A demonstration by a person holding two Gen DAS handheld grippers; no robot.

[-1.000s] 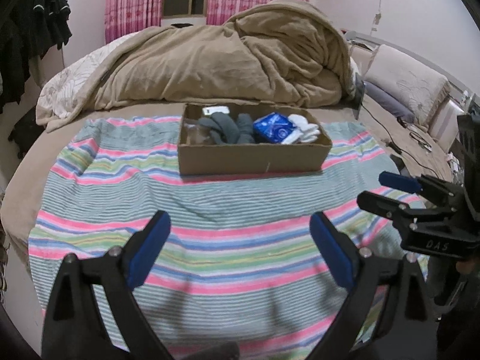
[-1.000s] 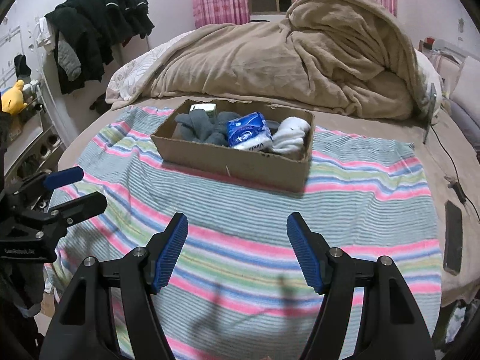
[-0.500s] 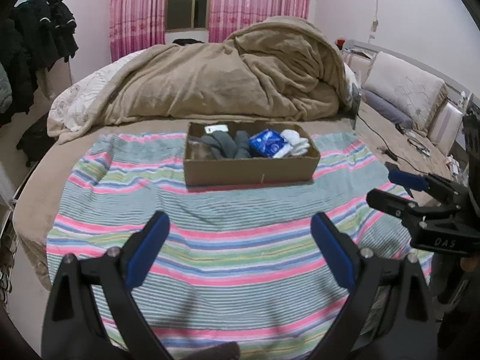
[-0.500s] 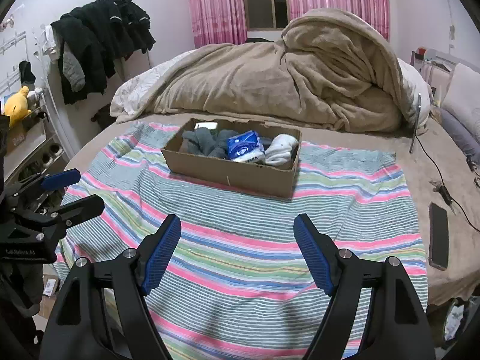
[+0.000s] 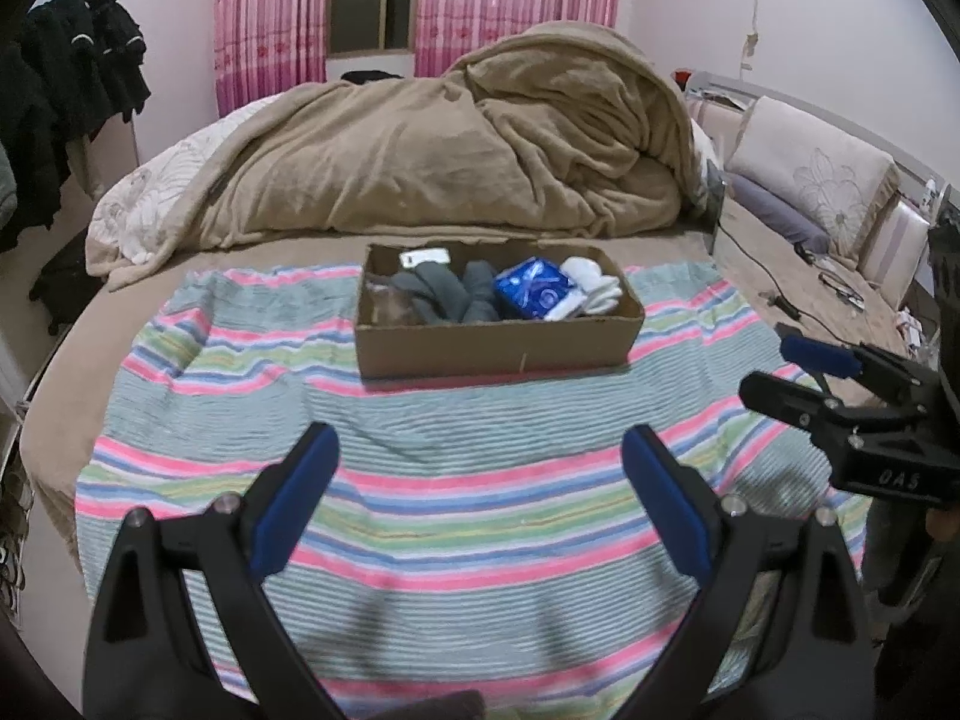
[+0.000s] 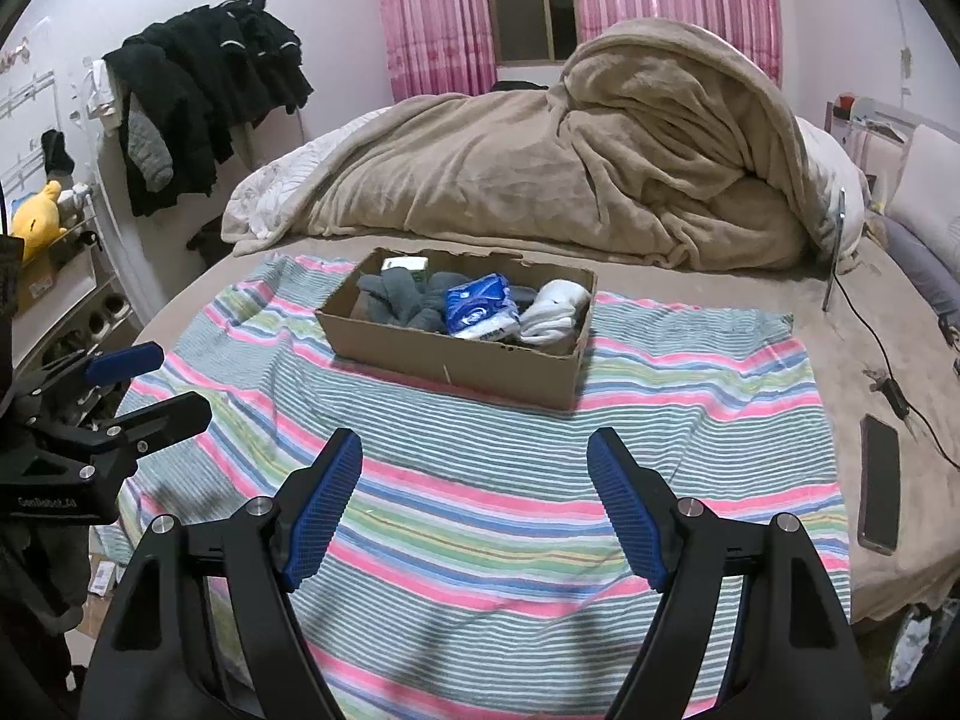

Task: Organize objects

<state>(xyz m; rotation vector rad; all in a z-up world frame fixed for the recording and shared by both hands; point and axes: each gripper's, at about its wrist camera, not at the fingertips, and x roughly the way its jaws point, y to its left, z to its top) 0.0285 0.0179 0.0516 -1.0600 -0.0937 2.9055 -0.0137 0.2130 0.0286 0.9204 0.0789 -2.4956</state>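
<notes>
A cardboard box [image 5: 498, 348] [image 6: 456, 363] sits on a striped cloth [image 5: 456, 480] [image 6: 480, 480] on the bed. It holds grey socks [image 5: 444, 294] [image 6: 402, 297], a blue tissue pack [image 5: 531, 288] [image 6: 480, 306], white socks [image 5: 591, 288] [image 6: 555, 309] and a small white item [image 5: 426, 257] [image 6: 405, 265]. My left gripper [image 5: 480, 504] is open and empty, well short of the box. My right gripper [image 6: 477, 507] is open and empty, also short of the box. Each gripper shows in the other's view, the left one [image 6: 138, 384] and the right one [image 5: 804, 372].
A heaped beige duvet [image 5: 456, 156] [image 6: 600, 168] lies behind the box. A phone [image 6: 879, 474] and cables [image 5: 774, 294] [image 6: 882, 372] lie on the bed's right side. Dark clothes [image 6: 204, 90] hang at the left wall. Pillows [image 5: 804, 180] rest at the right.
Both grippers have drawn back from the box and risen, so the box looks smaller and farther. Both stay open and empty.
</notes>
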